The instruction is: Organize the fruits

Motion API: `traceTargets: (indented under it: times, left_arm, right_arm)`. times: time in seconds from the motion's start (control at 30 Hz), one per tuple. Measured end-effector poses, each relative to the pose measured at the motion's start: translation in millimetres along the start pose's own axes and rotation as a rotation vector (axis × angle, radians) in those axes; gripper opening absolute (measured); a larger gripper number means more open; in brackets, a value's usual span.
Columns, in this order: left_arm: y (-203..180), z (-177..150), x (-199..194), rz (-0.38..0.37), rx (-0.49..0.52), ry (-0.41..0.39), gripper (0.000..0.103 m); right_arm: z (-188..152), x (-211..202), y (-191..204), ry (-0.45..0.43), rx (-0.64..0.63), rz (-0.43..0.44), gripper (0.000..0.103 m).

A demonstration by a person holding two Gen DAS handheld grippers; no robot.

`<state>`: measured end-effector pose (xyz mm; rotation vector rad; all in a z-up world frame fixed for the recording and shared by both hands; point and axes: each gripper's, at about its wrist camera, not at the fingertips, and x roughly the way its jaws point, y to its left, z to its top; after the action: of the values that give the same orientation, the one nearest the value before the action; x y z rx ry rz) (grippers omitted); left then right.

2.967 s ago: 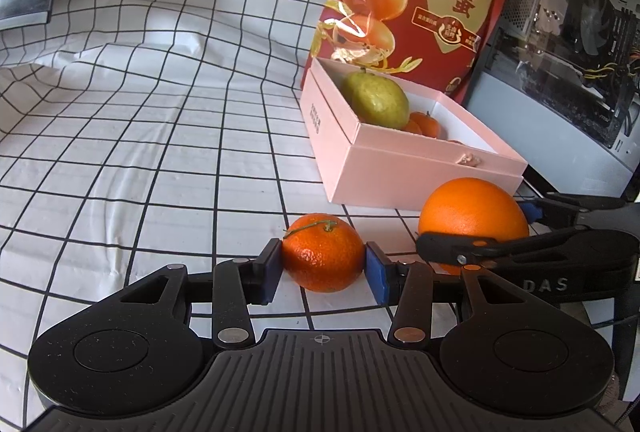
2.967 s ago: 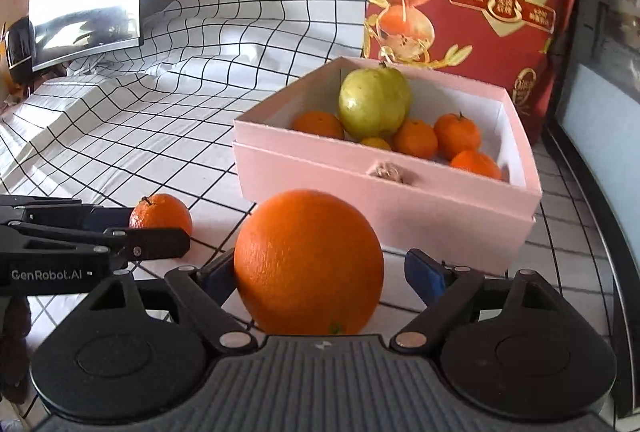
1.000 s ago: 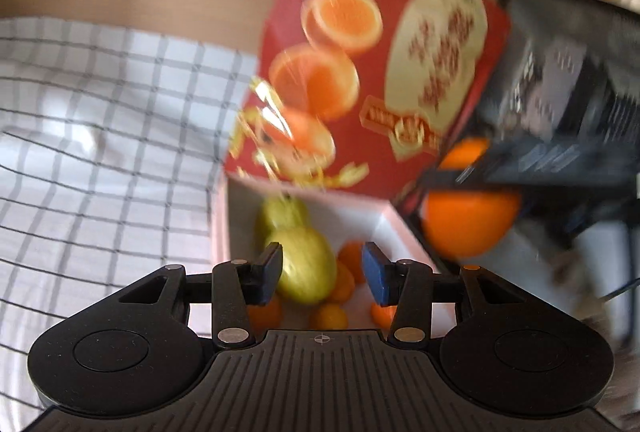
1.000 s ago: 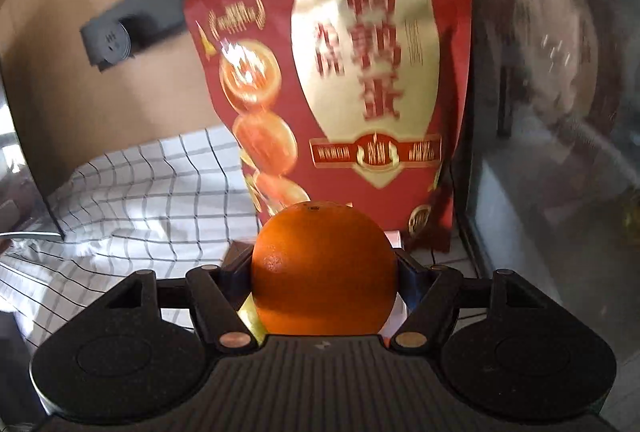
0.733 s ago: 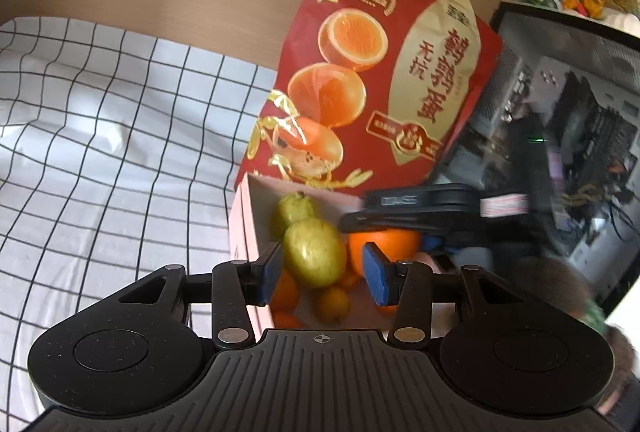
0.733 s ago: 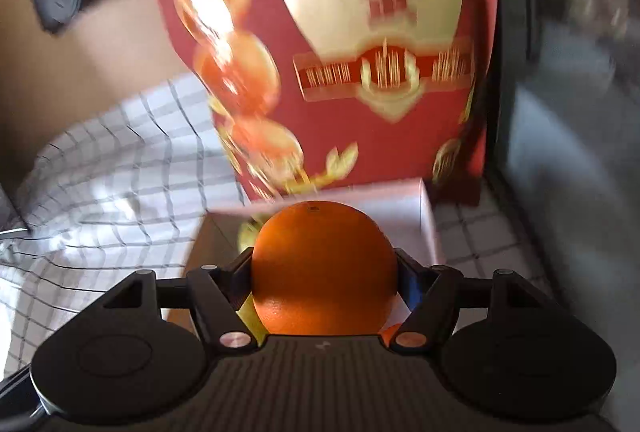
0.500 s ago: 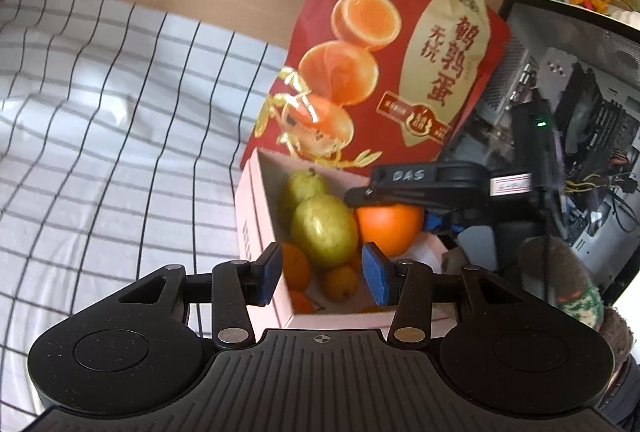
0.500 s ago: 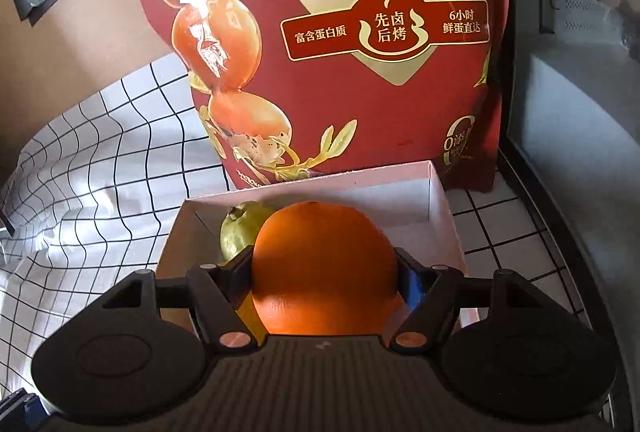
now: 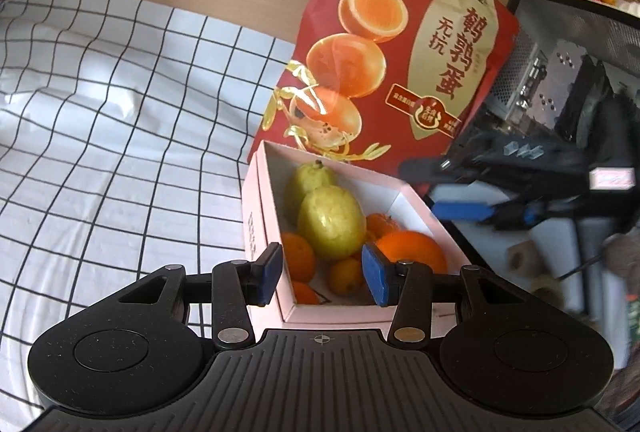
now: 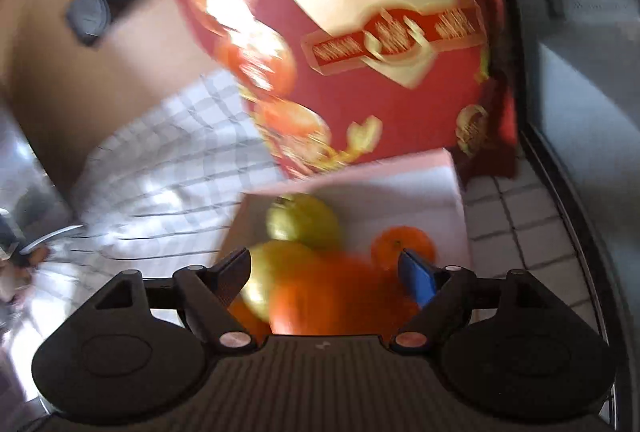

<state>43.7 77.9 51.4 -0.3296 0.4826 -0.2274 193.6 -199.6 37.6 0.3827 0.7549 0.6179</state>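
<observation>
Big orange [image 9: 412, 250] sits in the pink box [image 9: 256, 216], at the box's 4 o'clock corner, touching the front guava [image 9: 331, 222]; second guava [image 9: 308, 178] behind it at 12, small mandarins [image 9: 298, 260] packed around. Left claw [image 9: 322, 274] hovers over the box's near end, blue pads apart, empty. Right claw [image 10: 328, 272] above the box, spread wide, gripping nothing; that view is motion-blurred. Red snack bag [image 9: 400, 72] stands at the box's 12 o'clock on the checked counter [image 9: 120, 136].

a pink box [image 9: 267, 232] holds orange fruit [image 9: 412, 250] and green fruit [image 9: 331, 222]; behind the box, a red and gold bag [image 9: 400, 72]; beside it, white cloth with black squares [image 9: 120, 132].
</observation>
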Motion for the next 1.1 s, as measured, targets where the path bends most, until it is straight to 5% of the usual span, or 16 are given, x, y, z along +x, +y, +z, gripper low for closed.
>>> traceTargets:
  times: [0.23,0.43,0.73,1.1]
  left_arm:
    - [-10.0,-12.9,-16.2,0.05,0.094,0.02,0.049]
    - [-13.7,-43.9,-33.4,0.109,0.157,0.089,0.049]
    - [-9.7,-71.8,-18.8,0.216,0.167,0.144,0.048]
    - [-9.6,-71.9,-9.2,0.242,0.157,0.103,0.048]
  right_arm:
    - [-12.8,-48.3,43.2,-0.047,-0.206,-0.075,0.085]
    - [-74.5,-73.2,62.3,-0.062,-0.374,-0.203,0.089]
    - [-138.3,-38.4,37.7,0.066,-0.296,-0.257,0.09]
    - [-146.1,-22.1,20.6,0.037,-0.251,-0.353,0.103]
